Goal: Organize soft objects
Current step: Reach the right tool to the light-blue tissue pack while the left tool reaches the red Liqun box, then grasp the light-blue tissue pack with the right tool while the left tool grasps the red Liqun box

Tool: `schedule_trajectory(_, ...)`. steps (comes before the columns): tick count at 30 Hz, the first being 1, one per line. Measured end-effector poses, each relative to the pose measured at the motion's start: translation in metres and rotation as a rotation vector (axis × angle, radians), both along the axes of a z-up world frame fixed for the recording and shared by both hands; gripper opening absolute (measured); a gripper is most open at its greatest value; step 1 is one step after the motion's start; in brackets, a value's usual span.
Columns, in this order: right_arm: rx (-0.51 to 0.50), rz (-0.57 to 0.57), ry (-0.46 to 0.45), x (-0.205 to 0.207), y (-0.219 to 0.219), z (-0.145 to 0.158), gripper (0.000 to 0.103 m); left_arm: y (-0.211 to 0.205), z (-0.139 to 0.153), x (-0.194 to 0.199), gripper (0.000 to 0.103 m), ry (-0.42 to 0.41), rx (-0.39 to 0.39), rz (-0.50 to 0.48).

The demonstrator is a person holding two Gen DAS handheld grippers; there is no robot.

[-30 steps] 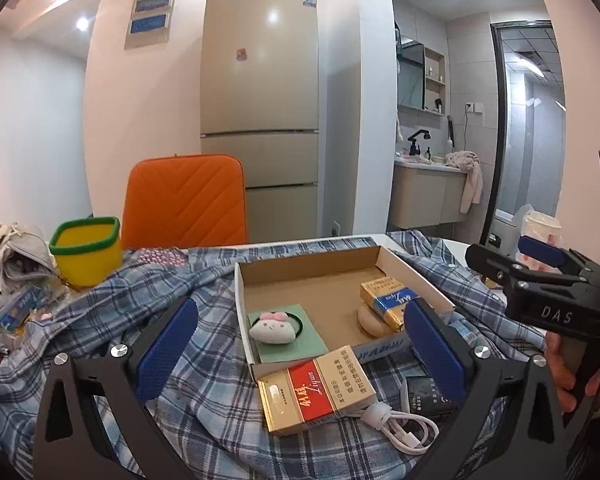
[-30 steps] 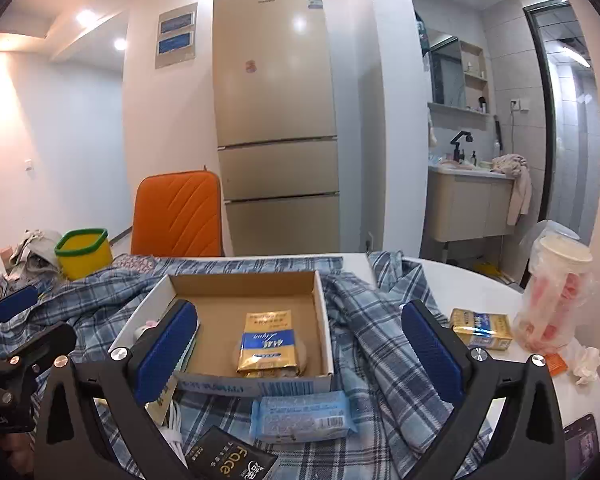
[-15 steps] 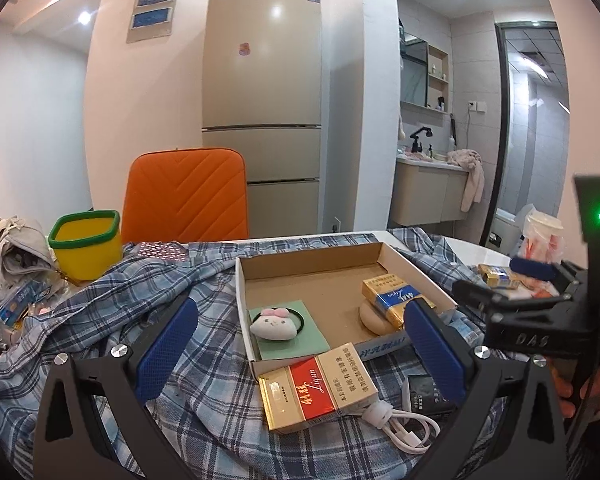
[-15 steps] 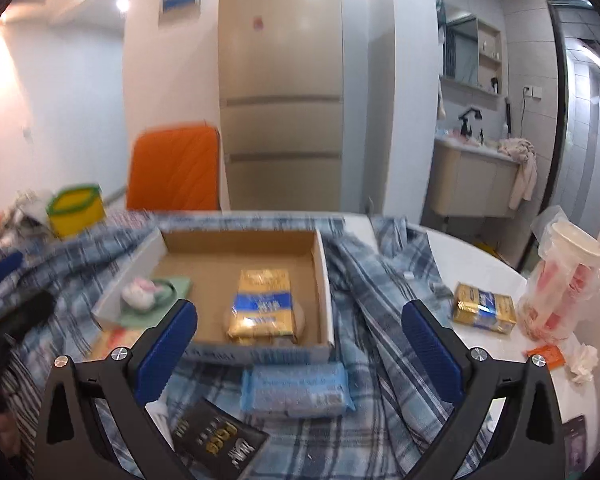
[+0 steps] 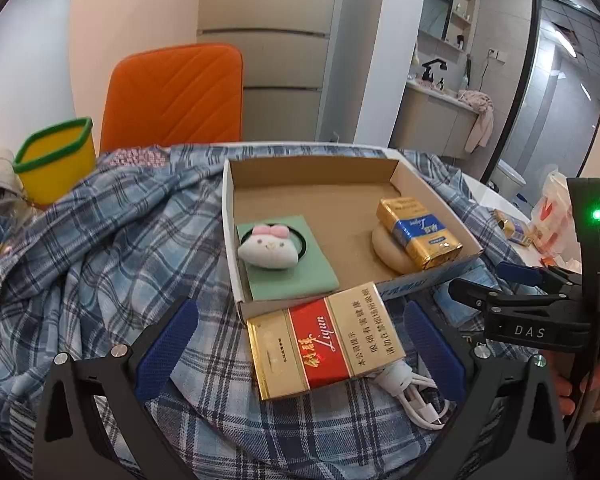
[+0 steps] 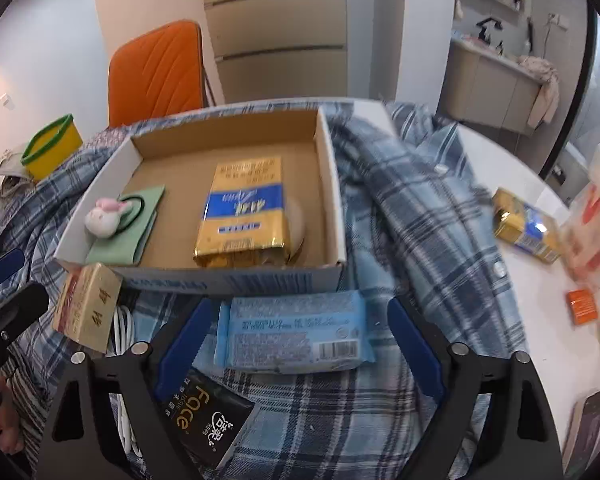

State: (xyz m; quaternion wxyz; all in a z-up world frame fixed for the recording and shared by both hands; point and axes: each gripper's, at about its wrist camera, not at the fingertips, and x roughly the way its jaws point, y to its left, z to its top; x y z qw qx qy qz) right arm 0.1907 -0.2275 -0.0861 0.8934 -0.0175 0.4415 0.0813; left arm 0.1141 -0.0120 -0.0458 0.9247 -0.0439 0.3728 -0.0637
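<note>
A cardboard box (image 5: 312, 168) (image 6: 220, 276) sits on a blue plaid shirt (image 5: 100, 240) (image 6: 412, 208). Inside lie a white plush hair tie (image 5: 266, 247) (image 6: 104, 218) on a green cloth (image 5: 296, 272) (image 6: 128, 232), and a gold-blue pack (image 5: 420, 232) (image 6: 244, 212) on a round beige pad (image 5: 388, 250). My left gripper (image 5: 300, 344) is open, with a red-gold pack (image 5: 324, 344) (image 6: 86, 308) between its fingers. My right gripper (image 6: 300, 340) (image 5: 496, 284) is open, and a light blue tissue pack (image 6: 296, 330) lies between its fingers.
A white cable (image 5: 412, 392) lies by the red-gold pack. A black Face tissue pack (image 6: 204, 420) lies near the right gripper. A yellow bucket (image 5: 54, 160) stands at the left, an orange chair (image 5: 176, 96) behind. Another gold pack (image 6: 526, 224), cups and small items lie on the white table (image 6: 540, 308).
Both grippers have moved down and forward toward the table. The red-gold pack now lies between the left fingers and the blue tissue pack between the right fingers.
</note>
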Motion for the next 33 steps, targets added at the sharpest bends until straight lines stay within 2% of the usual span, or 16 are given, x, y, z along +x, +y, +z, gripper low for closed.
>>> schedule_trajectory(5,0.004,0.011,0.026,0.002,0.002,-0.007,0.087,-0.002,-0.01,0.009,0.103,0.077,-0.004,-0.022)
schedule_trajectory(15,-0.07,0.058,0.078,0.006,0.018,-0.017,0.087,0.0,-0.015,0.015,0.103,0.122,-0.001,-0.024)
schedule_trajectory(21,-0.082,0.054,0.077,0.006,0.019,-0.018,0.087,0.003,-0.02,0.02,0.103,0.157,-0.018,-0.027)
schedule_trajectory(24,-0.087,0.045,0.056,0.004,0.018,-0.015,0.079,0.002,-0.022,0.021,0.103,0.171,-0.024,-0.036)
schedule_trajectory(33,-0.089,0.043,0.012,-0.002,0.016,-0.007,0.074,0.005,-0.025,0.024,0.103,0.189,-0.069,-0.044)
